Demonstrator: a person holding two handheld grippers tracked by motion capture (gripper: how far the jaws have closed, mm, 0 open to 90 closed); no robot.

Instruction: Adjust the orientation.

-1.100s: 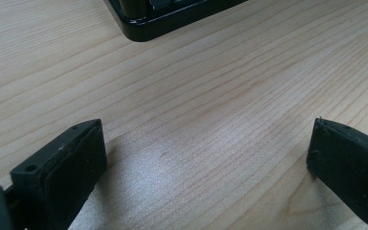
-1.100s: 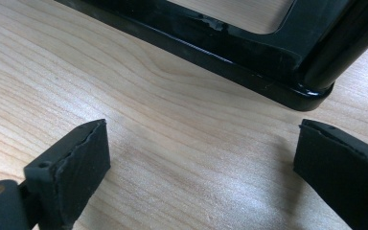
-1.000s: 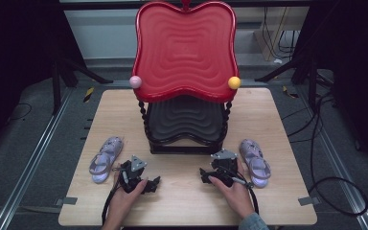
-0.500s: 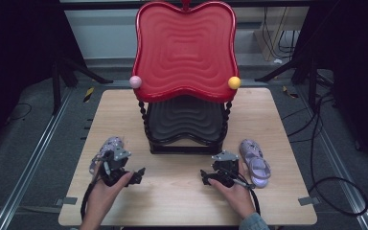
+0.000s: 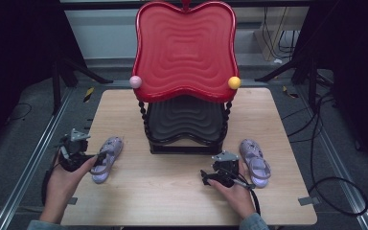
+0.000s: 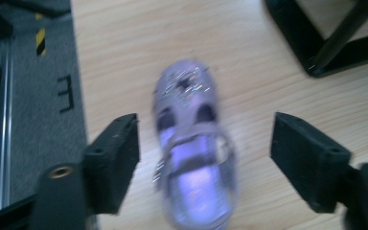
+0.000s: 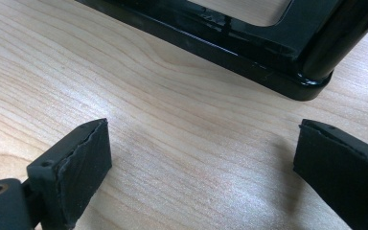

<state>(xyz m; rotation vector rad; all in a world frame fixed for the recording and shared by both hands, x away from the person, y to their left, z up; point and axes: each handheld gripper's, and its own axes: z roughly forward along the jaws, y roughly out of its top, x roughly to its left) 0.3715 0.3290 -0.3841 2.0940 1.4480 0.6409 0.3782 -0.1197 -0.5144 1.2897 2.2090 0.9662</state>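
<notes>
Red tiered tray stand [image 5: 185, 52] mid-table [image 5: 139, 191] from the high view, a lilac sandal [image 5: 106, 158] at the left gripper [image 5: 84, 155] and its twin [image 5: 255, 161] just beside the right gripper [image 5: 215, 177]. Left gripper view: jaws spread wide astride the sandal [image 6: 191, 148], apparently lined up to grab it. Right gripper view: jaws parted, empty, over bare wood near the stand's black base [image 7: 249, 43], seemingly parked.

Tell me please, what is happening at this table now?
A person holds a gripper in each hand. The left gripper has its fingers open on both sides of a lilac sandal lying on the wooden table, not gripping it. The right gripper is open over bare wood near the black rack; a second sandal lies beside it.
</notes>
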